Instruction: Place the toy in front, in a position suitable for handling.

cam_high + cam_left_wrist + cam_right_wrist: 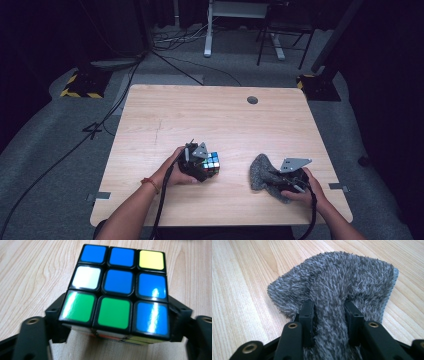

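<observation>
While left gripper (pixel 200 162) fingers clamp cube (pixel 212 162), right gripper (pixel 287 181) fingers pinch grey cloth (pixel 261 172); bare table (pixel 200 115) around.

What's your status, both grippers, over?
Left gripper clamped on puzzle cube. Right gripper pinching grey fuzzy cloth on table. Nothing between cube and cloth.

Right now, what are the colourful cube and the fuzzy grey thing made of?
The colourful puzzle cube looks like hard black plastic with glossy coloured squares; light glints off them. The fuzzy grey cloth seems soft, shaggy fabric, maybe microfibre; its fibres stick up and it bunches.
</observation>
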The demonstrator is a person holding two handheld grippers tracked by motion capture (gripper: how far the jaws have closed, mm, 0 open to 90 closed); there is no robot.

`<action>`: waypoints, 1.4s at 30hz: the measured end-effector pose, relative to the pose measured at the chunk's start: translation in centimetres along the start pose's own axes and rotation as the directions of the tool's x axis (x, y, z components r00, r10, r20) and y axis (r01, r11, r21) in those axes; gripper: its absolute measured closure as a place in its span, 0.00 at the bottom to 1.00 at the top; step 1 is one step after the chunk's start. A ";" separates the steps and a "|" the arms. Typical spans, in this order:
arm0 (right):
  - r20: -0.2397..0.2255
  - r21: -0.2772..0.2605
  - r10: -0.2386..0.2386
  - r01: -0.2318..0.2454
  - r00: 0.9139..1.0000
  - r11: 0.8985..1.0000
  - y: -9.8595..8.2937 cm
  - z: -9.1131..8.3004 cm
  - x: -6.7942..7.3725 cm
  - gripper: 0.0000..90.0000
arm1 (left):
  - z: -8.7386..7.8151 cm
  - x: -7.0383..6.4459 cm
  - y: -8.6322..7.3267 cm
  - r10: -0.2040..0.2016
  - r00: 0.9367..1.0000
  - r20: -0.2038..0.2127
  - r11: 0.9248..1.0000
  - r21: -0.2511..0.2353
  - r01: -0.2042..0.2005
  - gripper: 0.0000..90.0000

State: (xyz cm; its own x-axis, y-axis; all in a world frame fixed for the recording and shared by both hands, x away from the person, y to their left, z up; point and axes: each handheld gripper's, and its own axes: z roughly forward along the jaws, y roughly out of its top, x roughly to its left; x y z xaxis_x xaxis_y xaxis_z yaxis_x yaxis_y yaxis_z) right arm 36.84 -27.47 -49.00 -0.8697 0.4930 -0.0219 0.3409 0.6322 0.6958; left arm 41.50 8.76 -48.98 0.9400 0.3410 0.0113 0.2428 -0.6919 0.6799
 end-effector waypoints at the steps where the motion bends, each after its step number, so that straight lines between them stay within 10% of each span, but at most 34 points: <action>1: 0.001 -0.001 -0.001 0.001 1.000 1.000 0.0 0.0 0.0 0.73 | 0.0 0.0 0.0 -0.002 1.000 0.004 1.000 -0.006 0.002 0.30; 11: -0.015 -0.024 0.018 -0.019 1.000 1.000 -0.2 -0.1 -0.2 0.77 | -0.2 0.1 -0.4 -0.043 0.999 0.029 0.998 -0.044 0.045 0.37; 28: -0.005 -0.064 -0.038 0.038 0.999 0.997 0.6 -1.1 0.4 0.83 | -2.7 -1.9 0.0 0.035 0.999 -0.003 0.999 -0.035 -0.035 0.37; 42: 0.012 -0.170 -0.046 0.047 0.999 0.984 2.9 -3.4 0.3 0.83 | -3.3 -1.5 0.6 0.001 1.000 -0.027 0.999 -0.051 -0.003 0.37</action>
State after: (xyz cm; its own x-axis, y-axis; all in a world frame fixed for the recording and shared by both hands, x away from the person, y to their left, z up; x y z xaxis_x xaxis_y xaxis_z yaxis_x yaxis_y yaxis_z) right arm 36.33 -27.51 -44.52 -0.8800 0.4709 -0.0623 0.2340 0.5439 0.8059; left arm 39.41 9.90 -46.17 0.9334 0.3573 0.0323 0.2278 -0.6598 0.7161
